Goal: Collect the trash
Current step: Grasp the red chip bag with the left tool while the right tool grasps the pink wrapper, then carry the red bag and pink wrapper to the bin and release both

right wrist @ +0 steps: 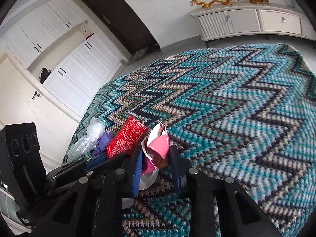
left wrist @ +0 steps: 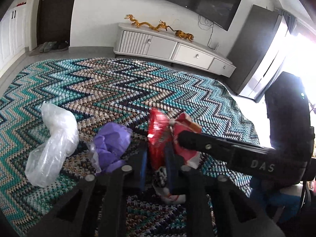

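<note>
Two grippers work on the zigzag blanket (left wrist: 122,83): the left gripper (left wrist: 156,158) is clamped on a red wrapper (left wrist: 158,136), the right gripper (right wrist: 156,158) on a pink carton (right wrist: 158,148), beside purple wrapping (left wrist: 112,142).

Daylight floods in from the window (left wrist: 296,45) at the right of the left wrist view, blown out to white glare. Both fisheye views curve straight edges and darken at the corners; the centres stay sharp.

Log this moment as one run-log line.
left gripper: shut on red snack wrapper | right gripper: shut on pink carton | untouched: clear bag, purple wad
</note>
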`<state>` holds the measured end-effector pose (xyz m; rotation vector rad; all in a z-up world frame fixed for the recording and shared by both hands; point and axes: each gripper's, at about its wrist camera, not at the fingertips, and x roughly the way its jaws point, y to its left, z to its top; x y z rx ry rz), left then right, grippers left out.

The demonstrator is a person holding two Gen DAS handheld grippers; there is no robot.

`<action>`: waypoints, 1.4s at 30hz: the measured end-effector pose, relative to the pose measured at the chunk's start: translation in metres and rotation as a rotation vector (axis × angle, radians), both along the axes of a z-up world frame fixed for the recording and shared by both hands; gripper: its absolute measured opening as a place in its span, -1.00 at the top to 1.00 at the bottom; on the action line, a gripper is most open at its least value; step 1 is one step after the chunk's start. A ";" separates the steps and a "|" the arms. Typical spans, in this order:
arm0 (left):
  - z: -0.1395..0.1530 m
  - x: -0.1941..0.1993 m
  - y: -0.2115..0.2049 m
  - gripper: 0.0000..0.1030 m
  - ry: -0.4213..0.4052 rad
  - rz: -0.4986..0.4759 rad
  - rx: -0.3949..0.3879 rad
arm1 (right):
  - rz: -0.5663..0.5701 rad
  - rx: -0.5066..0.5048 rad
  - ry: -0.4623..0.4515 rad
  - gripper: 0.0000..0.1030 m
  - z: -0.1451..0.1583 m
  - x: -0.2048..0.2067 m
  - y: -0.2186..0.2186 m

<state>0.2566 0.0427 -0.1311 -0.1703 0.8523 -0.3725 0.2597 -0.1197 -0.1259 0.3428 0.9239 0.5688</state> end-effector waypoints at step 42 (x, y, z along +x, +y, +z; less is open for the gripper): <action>0.205 -0.239 -0.090 0.81 -0.335 -0.242 -0.120 | -0.349 -0.012 -0.454 0.52 0.195 -0.382 -0.178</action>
